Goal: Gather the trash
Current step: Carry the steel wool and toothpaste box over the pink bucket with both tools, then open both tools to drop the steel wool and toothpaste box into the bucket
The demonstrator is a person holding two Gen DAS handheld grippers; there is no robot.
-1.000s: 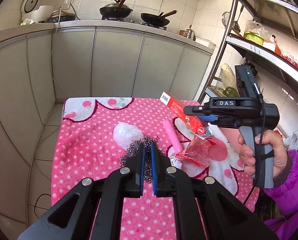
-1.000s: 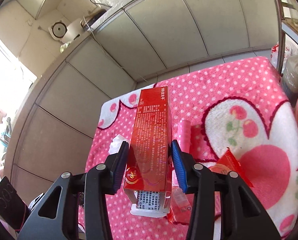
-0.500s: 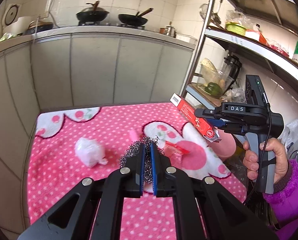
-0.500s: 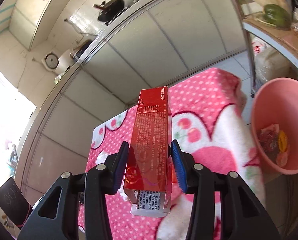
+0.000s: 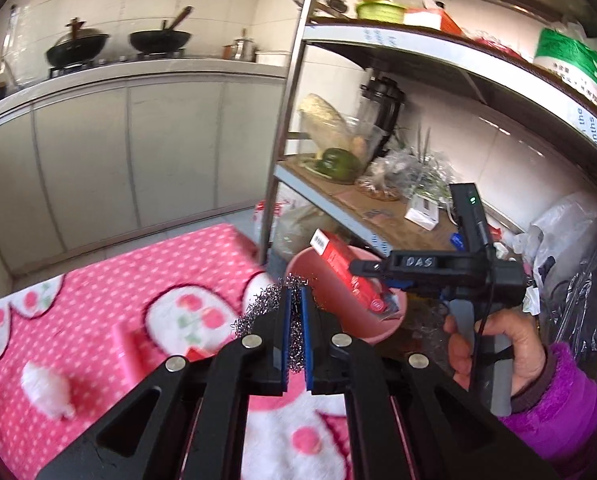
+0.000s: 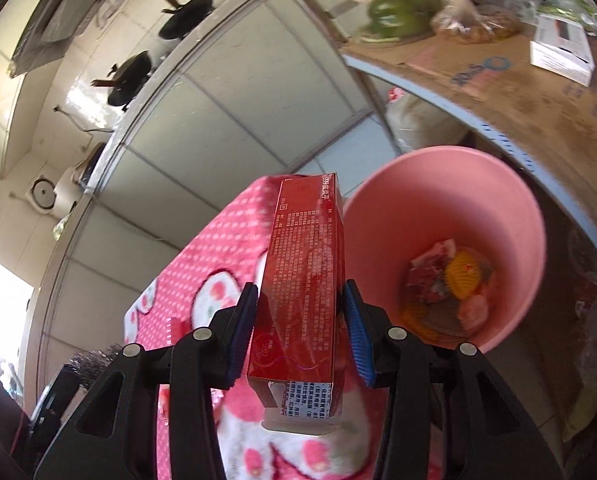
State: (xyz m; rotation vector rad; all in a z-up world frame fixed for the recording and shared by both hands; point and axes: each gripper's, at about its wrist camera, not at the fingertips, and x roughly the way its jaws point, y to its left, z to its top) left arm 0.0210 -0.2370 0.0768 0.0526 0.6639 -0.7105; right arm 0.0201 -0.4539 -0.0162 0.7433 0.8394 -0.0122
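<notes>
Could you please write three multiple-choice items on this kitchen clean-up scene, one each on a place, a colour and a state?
1. Where is the pink bin? A on the counter; B past the edge of the pink cloth; C on a shelf.
2. What colour is the box held by the right gripper? A red; B green; C white.
3. What is the left gripper doing? A standing open; B shut on steel wool; C gripping a bottle.

Answers: 1 B, it stands low beside the cloth. 2 A, its printed face is red. 3 B, wool bulges round the blue pads.

Red carton (image 6: 302, 280) and steel wool (image 5: 272, 304) (both pinched) near pink bin (image 6: 450, 184).
</notes>
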